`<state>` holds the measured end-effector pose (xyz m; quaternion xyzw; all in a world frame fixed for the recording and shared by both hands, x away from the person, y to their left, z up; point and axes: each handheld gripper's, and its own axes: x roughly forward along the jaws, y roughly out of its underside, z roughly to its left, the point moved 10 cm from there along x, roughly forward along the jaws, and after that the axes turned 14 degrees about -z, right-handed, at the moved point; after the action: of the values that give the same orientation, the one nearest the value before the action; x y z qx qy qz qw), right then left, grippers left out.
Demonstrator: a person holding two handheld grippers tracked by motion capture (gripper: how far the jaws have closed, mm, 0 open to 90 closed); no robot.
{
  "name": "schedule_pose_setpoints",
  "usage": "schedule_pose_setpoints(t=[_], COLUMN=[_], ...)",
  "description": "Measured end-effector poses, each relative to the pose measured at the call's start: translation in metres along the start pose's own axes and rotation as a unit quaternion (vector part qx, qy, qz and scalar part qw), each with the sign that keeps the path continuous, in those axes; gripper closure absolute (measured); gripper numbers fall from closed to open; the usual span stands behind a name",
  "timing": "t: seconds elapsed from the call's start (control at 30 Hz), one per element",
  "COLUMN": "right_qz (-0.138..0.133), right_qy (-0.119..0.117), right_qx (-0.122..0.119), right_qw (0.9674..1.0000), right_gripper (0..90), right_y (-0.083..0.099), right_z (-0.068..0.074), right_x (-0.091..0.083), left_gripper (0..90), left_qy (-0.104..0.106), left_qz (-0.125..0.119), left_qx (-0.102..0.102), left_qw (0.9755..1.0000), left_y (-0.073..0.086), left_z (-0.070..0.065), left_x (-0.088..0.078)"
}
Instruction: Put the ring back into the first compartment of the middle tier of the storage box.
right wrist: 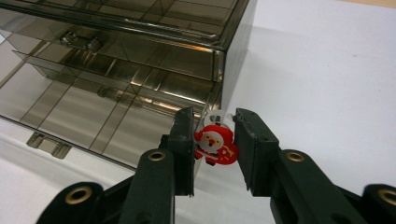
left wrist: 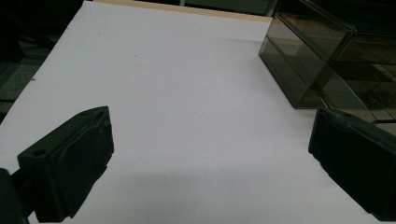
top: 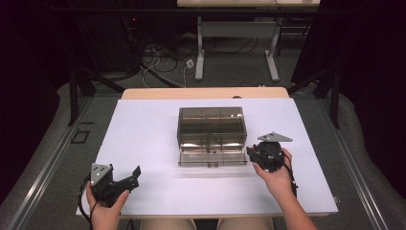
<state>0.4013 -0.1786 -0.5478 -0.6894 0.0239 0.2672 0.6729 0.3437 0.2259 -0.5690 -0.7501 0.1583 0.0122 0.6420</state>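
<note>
A smoky clear plastic compartment box (top: 212,125) stands mid-table, its front flap (top: 213,157) folded down onto the white board. My right gripper (top: 250,153) sits at the box's front right corner. In the right gripper view its jaws (right wrist: 215,122) are shut on a small red Santa charm (right wrist: 214,143) with a clear loop on top, held just in front of the box (right wrist: 140,60). My left gripper (top: 134,176) rests at the near left of the board, apart from the box. Its jaws (left wrist: 212,126) stand wide open with nothing between them, and the box (left wrist: 322,51) lies off to the right.
The white board (top: 143,139) covers a wooden table (top: 206,92). Beyond the table are the legs of a second desk (top: 200,52) and loose cables (top: 163,62) on the floor. Dark curtains close off both sides.
</note>
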Motion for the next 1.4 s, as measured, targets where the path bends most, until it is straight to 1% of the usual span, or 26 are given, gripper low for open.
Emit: schedule_pose_setpoints(t=[0.03, 0.1, 0.13, 0.27, 0.3, 0.33, 0.37, 0.4, 0.43, 0.53, 0.57, 0.6, 0.67, 0.7, 0.73, 0.77, 0.8, 0.87, 0.9, 0.97, 1.0, 1.07, 1.13, 1.23, 1.33, 1.4], right_qz=[-0.001, -0.001, -0.003, -0.007, -0.007, -0.007, -0.007, -0.008, -0.009, -0.010, -0.011, -0.011, -0.011, -0.010, -0.011, -0.011, -0.012, -0.013, -0.013, -0.013, -0.013, -0.013, -0.014, -0.016, -0.020, -0.019], right_qy=[-0.002, -0.004, -0.006, -0.012, -0.012, -0.016, -0.016, -0.017, -0.018, -0.024, -0.030, -0.031, -0.033, -0.036, -0.038, -0.038, -0.041, -0.044, -0.044, -0.051, -0.051, -0.054, -0.057, -0.063, -0.071, -0.074], right_qx=[-0.004, -0.003, 0.002, -0.002, -0.002, 0.000, 0.000, -0.005, -0.003, -0.009, -0.012, -0.010, -0.014, -0.015, -0.019, -0.019, -0.019, -0.022, -0.022, -0.026, -0.026, -0.022, -0.022, -0.017, -0.022, -0.021], right_qw=[1.0000, 1.0000, 1.0000, 0.9999, 0.9999, 0.9998, 0.9998, 0.9998, 0.9998, 0.9996, 0.9994, 0.9994, 0.9993, 0.9992, 0.9991, 0.9991, 0.9989, 0.9987, 0.9987, 0.9983, 0.9983, 0.9982, 0.9980, 0.9978, 0.9971, 0.9969], right_gripper=[69.0, 69.0, 69.0, 69.0, 69.0, 69.0, 69.0, 69.0, 69.0, 69.0, 69.0, 69.0, 69.0, 69.0, 69.0, 69.0, 69.1, 69.0, 69.0, 69.0, 69.0, 69.0, 69.0, 69.1, 69.1, 69.1], right_y=[-0.001, -0.001, -0.002, -0.005, -0.005, -0.007, -0.007, -0.007, -0.008, -0.011, -0.013, -0.013, -0.014, -0.015, -0.016, -0.016, -0.018, -0.020, -0.020, -0.022, -0.022, -0.024, -0.025, -0.027, -0.031, -0.033], right_z=[0.002, 0.003, 0.007, 0.012, 0.012, 0.016, 0.016, 0.017, 0.020, 0.026, 0.030, 0.033, 0.035, 0.039, 0.041, 0.041, 0.046, 0.050, 0.050, 0.056, 0.056, 0.062, 0.063, 0.070, 0.078, 0.082], right_x=[0.000, 0.000, 0.001, 0.001, 0.001, 0.001, 0.001, 0.002, 0.002, 0.003, 0.004, 0.005, 0.005, 0.006, 0.007, 0.007, 0.007, 0.008, 0.008, 0.009, 0.009, 0.011, 0.012, 0.013, 0.015, 0.016], left_gripper=[0.2, 0.2, 0.2, 0.2, 0.2, 0.2, 0.2, 0.2, 0.2, 0.2, 0.2, 0.1, 0.2, 0.2, 0.2, 0.2, 0.2, 0.2, 0.2, 0.2, 0.2, 0.2, 0.2, 0.2, 0.2, 0.2], left_qy=[0.000, 0.000, 0.000, 0.000, 0.000, 0.000, 0.000, 0.000, 0.001, 0.000, 0.000, 0.001, 0.000, 0.000, 0.002, 0.002, 0.001, 0.002, 0.002, 0.001, 0.001, 0.001, 0.001, 0.002, 0.001, 0.002], left_qz=[0.000, 0.001, 0.000, -0.001, -0.001, 0.000, 0.000, 0.000, 0.003, 0.000, 0.000, -0.001, 0.000, 0.000, 0.000, 0.000, 0.001, 0.000, 0.000, 0.001, 0.001, 0.001, 0.001, 0.000, 0.001, 0.001], left_qx=[-0.001, -0.001, -0.001, -0.001, -0.001, -0.001, -0.001, -0.001, 0.000, 0.000, 0.000, -0.001, 0.000, 0.000, -0.001, -0.001, 0.000, 0.000, 0.000, 0.000, 0.000, 0.000, 0.000, 0.000, 0.001, 0.001], left_qw=[1.0000, 1.0000, 1.0000, 1.0000, 1.0000, 1.0000, 1.0000, 1.0000, 1.0000, 1.0000, 1.0000, 1.0000, 1.0000, 1.0000, 1.0000, 1.0000, 1.0000, 1.0000, 1.0000, 1.0000, 1.0000, 1.0000, 1.0000, 1.0000, 1.0000, 1.0000], left_y=[0.000, 0.000, 0.000, 0.000, 0.000, 0.000, 0.000, 0.000, 0.000, 0.000, 0.000, 0.000, 0.000, 0.000, 0.000, 0.000, 0.000, 0.000, 0.000, 0.000, 0.000, 0.000, 0.000, 0.000, 0.000, 0.000], left_z=[0.000, 0.000, 0.000, 0.000, 0.000, 0.000, 0.000, 0.000, 0.000, 0.000, 0.000, 0.000, 0.000, 0.000, 0.000, 0.000, 0.000, 0.000, 0.000, 0.000, 0.000, 0.000, 0.000, 0.001, 0.001, 0.001], left_x=[0.000, 0.000, 0.000, 0.000, 0.000, 0.000, 0.000, 0.000, -0.001, 0.000, 0.000, 0.000, 0.000, 0.000, 0.000, 0.000, 0.000, 0.000, 0.000, 0.000, 0.000, 0.000, 0.000, 0.000, -0.001, -0.001])
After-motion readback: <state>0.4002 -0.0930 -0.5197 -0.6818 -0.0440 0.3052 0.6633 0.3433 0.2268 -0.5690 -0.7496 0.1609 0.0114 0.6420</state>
